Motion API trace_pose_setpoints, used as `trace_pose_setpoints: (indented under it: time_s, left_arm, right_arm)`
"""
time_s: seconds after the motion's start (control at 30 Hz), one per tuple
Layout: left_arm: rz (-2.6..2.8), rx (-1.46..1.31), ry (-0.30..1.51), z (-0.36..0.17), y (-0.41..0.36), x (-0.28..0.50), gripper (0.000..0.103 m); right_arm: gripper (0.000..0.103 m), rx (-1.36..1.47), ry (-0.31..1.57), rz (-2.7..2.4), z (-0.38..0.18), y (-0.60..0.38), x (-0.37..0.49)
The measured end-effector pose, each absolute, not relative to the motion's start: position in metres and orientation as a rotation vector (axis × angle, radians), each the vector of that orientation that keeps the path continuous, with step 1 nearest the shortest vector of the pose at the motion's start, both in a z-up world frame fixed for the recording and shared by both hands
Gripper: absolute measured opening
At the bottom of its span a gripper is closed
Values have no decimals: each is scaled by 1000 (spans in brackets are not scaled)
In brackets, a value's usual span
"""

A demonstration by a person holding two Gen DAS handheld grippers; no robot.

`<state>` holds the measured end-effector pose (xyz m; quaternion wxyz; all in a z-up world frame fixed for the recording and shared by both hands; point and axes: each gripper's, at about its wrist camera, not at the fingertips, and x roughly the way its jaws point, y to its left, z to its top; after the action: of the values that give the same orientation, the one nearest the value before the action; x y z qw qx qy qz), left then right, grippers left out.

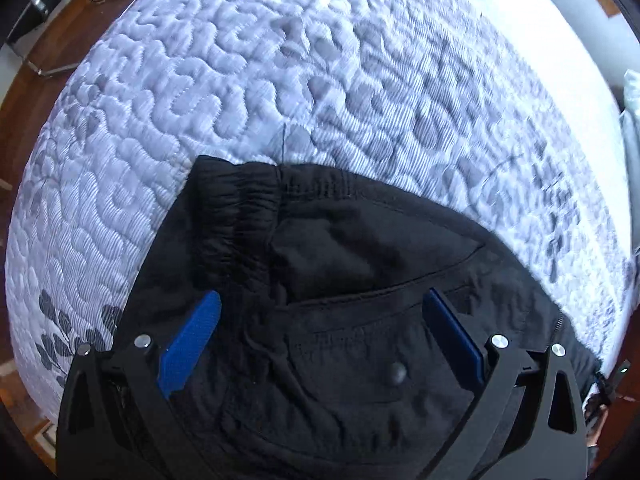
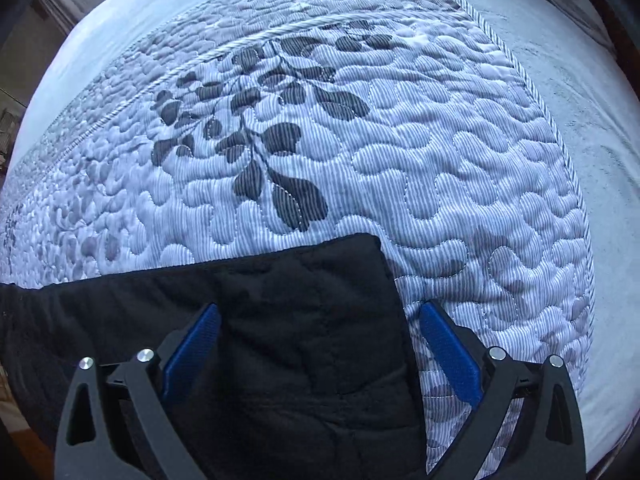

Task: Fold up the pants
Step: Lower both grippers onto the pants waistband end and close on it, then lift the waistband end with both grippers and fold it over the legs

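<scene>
Black pants (image 1: 352, 280) lie on a quilted bedspread (image 1: 240, 92). In the left wrist view I see the elastic waistband (image 1: 240, 196) and a back pocket with a round button (image 1: 397, 372). My left gripper (image 1: 320, 300) is open just above the waist end, with blue pads (image 1: 192, 340) on either side of the pocket. In the right wrist view the leg end of the pants (image 2: 304, 320) lies flat with its hem corner (image 2: 372, 242) on the quilt. My right gripper (image 2: 320, 316) is open over that end, its right pad (image 2: 448, 352) over bare quilt.
The quilt (image 2: 400, 140) is striped grey-white with dark leaf prints (image 2: 276, 128). A plain white sheet (image 2: 580, 80) shows past its corded edge. Wooden floor (image 1: 24, 92) and metal chair legs (image 1: 40, 4) lie beyond the bed at the left.
</scene>
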<state>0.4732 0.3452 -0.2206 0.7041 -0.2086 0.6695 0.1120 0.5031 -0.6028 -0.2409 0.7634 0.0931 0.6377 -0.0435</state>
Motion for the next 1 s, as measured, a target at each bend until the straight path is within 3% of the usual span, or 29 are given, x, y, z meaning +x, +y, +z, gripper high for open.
trace_pose_setpoints:
  time_s: [0.2,0.27,0.47,0.53,0.6,0.63,0.73,1.0]
  left_arm:
    - [235,-304,1548,-232,316,484,100]
    - [230,-256,1556,-233,302,486,95]
    - [199,-166,1521,-225,269,488,50]
    - [201,-138,1499,-218,261,487,23]
    - [206,-142,1478,-210,255,488,12]
    - [203,-146,1464,-204,252,485,11]
    - [204,-145,1415,-192,242,477,9]
    - [154,-154,1195,-133,239,415,9]
  right_arm:
    - [100,150,1350,-124,-238,-590,499]
    - [98,117,1329,-131,-234,-582,496]
    - [68,-17,1286,-144,-221,-548,493]
    - [38,-81,1274,-159,-213,-538,491]
    - [26,-134,1256,-170,-207,-531,487]
    - [19,-144,1249,-166,-204,-526,485]
    - [15,-138,1214,-163,-192,-525,473]
    - [13,-80,1033,-128,-138,-540,422]
